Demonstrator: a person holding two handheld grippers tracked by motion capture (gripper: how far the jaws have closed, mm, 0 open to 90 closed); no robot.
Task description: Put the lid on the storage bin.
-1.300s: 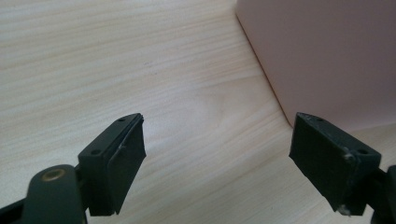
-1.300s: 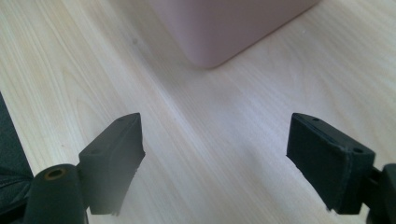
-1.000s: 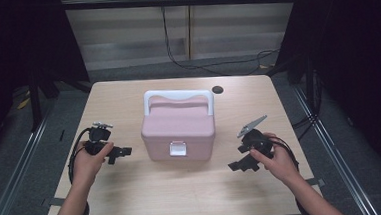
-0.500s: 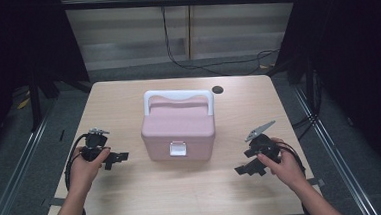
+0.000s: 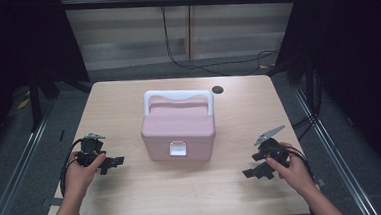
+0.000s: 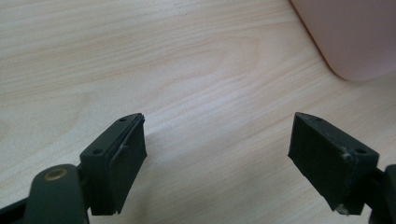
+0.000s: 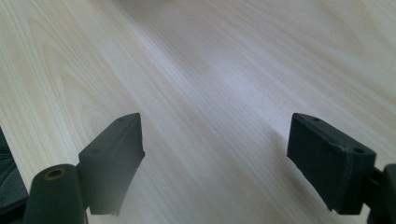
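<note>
high view: pink box at centre, both hand-held grippers spread and empty

high view: pale wood tabletop (image 5: 128, 106) with a pink lidded box (image 5: 179, 130) at its centre. white handle (image 5: 178, 97) stands upright over the lid, white latch (image 5: 177, 148) on the face toward the person. small dark round spot (image 5: 217, 90) on the tabletop at about 1 o'clock from the box, apart from it.

left hand-held gripper (image 5: 111, 163) sits at about 8 o'clock from the box, near it but not touching, held in the left hand (image 5: 79, 169). right hand-held gripper (image 5: 255, 171) sits at about 4 o'clock from the box, well apart, held in the right hand (image 5: 292, 169); grey plate on its top.

left gripper view: left hand-held gripper (image 6: 217, 158) jaws spread wide, nothing between them, bare wood beneath. a rounded corner of the pink box (image 6: 355, 37) shows at about 1 o'clock, clear of the jaws.

right gripper view: right hand-held gripper (image 7: 215, 161) jaws spread wide, nothing between them, wood grain under and beyond.
</note>
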